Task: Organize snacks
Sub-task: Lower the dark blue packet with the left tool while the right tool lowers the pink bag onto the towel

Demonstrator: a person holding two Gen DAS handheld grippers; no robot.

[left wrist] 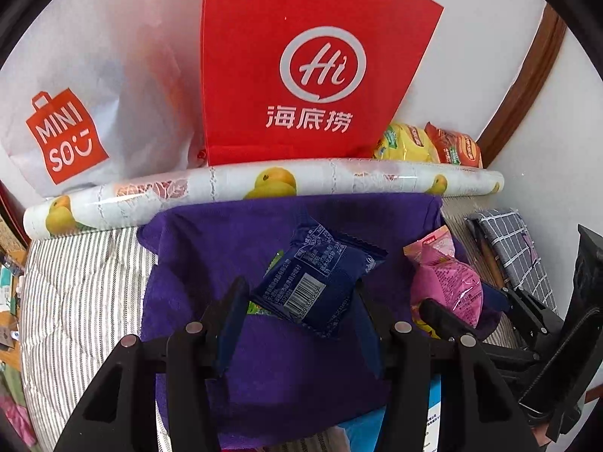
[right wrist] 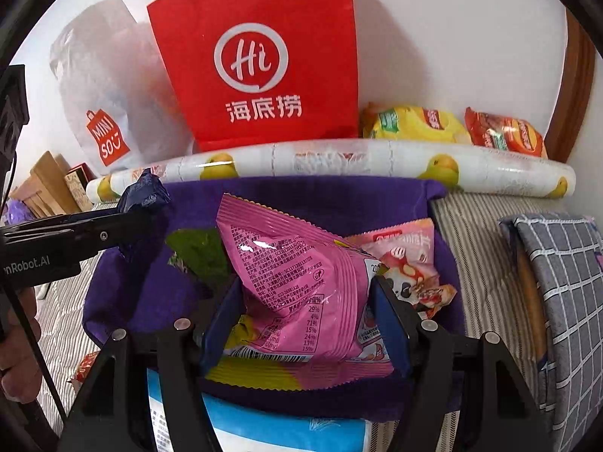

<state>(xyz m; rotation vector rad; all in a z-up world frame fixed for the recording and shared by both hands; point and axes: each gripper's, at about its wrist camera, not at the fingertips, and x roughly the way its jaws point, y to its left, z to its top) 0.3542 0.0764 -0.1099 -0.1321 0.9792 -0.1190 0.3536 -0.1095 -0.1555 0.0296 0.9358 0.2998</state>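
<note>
left gripper [left wrist: 297,293]: jaws clamp blue packet [left wrist: 320,278] between them | right gripper [right wrist: 309,312]: jaws clamp pink bag [right wrist: 297,282], above purple cloth [right wrist: 150,293]

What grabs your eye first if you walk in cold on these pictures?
The bright red paper bag with a white Hi logo standing against the white wall at the back. In front of it, each claw grips a snack over a purple cloth: the left claw a dark blue foil packet, the right claw a puffy pink snack bag.
</note>
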